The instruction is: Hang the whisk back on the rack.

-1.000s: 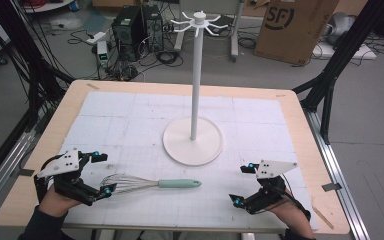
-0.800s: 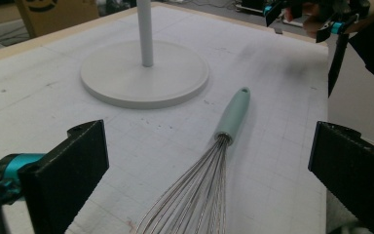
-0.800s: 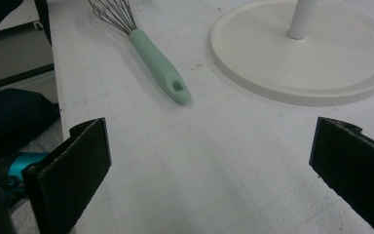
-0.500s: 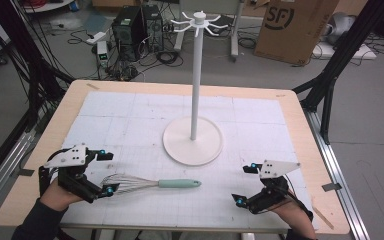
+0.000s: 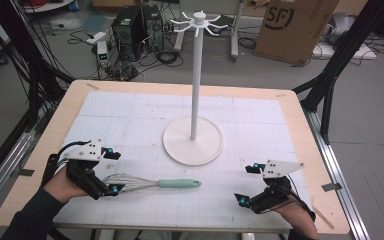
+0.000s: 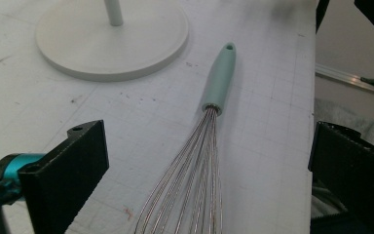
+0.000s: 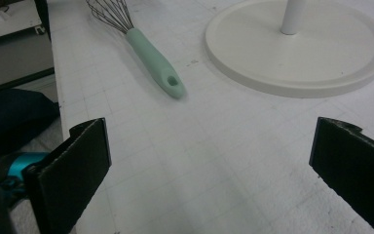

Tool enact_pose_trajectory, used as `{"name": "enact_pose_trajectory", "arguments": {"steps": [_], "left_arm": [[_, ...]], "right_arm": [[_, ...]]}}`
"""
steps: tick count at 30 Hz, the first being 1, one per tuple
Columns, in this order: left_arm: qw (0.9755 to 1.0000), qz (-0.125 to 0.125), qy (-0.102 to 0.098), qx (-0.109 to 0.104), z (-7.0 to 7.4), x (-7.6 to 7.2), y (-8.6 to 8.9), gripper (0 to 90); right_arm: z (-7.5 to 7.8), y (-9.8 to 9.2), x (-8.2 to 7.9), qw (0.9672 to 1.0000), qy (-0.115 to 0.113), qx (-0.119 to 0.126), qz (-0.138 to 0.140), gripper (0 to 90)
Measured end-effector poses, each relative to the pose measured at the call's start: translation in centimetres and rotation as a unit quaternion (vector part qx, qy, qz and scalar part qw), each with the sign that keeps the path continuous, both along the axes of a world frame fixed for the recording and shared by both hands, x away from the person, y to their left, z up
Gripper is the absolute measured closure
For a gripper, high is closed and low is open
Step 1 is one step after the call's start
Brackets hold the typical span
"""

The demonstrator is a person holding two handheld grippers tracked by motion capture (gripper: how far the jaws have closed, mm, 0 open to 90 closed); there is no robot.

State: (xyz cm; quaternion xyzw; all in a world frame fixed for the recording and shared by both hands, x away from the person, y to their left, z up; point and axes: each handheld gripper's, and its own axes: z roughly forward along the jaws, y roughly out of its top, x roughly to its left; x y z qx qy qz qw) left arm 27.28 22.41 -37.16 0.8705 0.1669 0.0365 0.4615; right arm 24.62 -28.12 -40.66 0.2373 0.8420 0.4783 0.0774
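The whisk (image 5: 150, 183) lies flat on the table (image 5: 290, 107) near the front edge, left of the middle, its mint handle pointing right and its wire head pointing left. The left gripper (image 5: 109, 170) sits at the front left corner, jaws spread wide around the wire head without touching it. The right gripper (image 5: 245, 183) rests near the front right corner, jaws spread, holding nothing. The stand (image 5: 193, 140) rises from the table's middle, just behind the handle.
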Motion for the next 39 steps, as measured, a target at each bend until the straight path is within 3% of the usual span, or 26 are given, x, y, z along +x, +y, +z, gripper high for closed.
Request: {"name": "enact_pose_trajectory", "arguments": {"steps": [5, 9, 15, 22, 31, 39], "left_arm": [[0.9986, -0.024, 0.007, 0.046, 0.1, 0.4, -1.4, 1.7], [0.9968, -0.035, 0.018, 0.070, 0.1, 0.8, -2.8, 1.7], [0.9940, -0.048, 0.027, 0.095, -0.1, 1.2, -4.6, 1.7], [0.9885, -0.070, 0.043, 0.127, -0.5, 1.8, -6.5, 1.7], [0.9843, -0.086, 0.054, 0.145, -1.0, 2.1, -8.0, 2.2], [0.9834, -0.086, 0.055, 0.150, -1.1, 2.2, -8.3, 2.6]], "right_arm": [[0.0, -0.3, 0.0, 1.0000, 0.000, 0.004, -0.003, 0.6], [-0.1, -0.5, 0.0, 1.0000, 0.001, 0.006, -0.004, 0.6], [-0.1, -0.8, 0.0, 0.9999, 0.000, 0.009, -0.009, 0.6], [-0.1, -0.7, 0.0, 0.9999, 0.000, 0.011, -0.004, 0.6], [0.1, -1.3, -0.1, 0.9999, 0.000, 0.016, -0.007, 0.6], [0.1, -1.4, -0.1, 0.9998, -0.001, 0.018, -0.007, 0.6]]}}
